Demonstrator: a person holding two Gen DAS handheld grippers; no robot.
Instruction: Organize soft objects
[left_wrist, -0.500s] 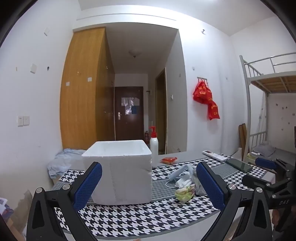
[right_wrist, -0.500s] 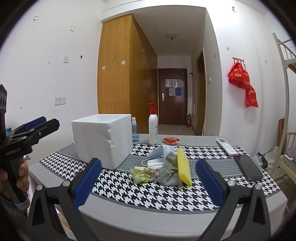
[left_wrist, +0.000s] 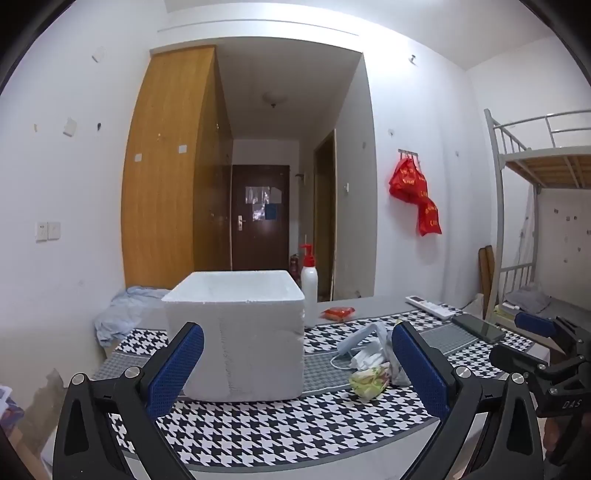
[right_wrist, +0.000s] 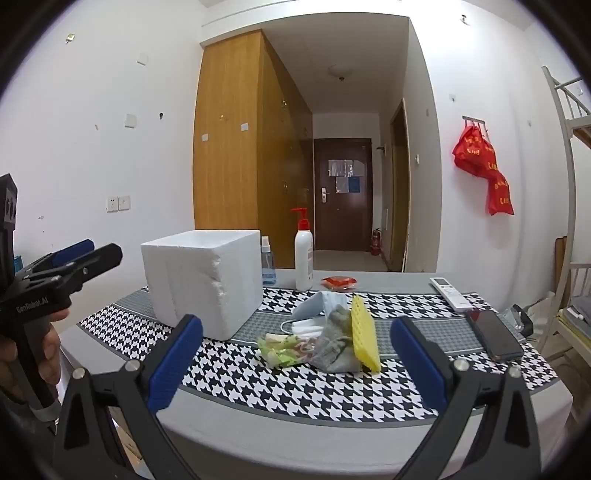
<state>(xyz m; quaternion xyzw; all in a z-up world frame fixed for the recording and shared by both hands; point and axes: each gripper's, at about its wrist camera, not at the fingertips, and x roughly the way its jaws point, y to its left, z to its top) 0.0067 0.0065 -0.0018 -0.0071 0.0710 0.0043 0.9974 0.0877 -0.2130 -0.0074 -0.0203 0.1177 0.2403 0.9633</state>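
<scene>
Soft pile (right_wrist: 325, 339) — masks, grey cloth, yellow sponge (right_wrist: 364, 338), green wrapper — lies on checked mat (right_wrist: 295, 391), just right of foam box (right_wrist: 207, 280). Left gripper (left_wrist: 295, 369) and right gripper (right_wrist: 295, 362) both gape wide, empty, near table edge.

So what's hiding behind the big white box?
Behind the white foam box stand a small blue spray bottle and a white pump bottle with a red top. The box covers the spray bottle's lower left part and whatever else is behind it.
</scene>
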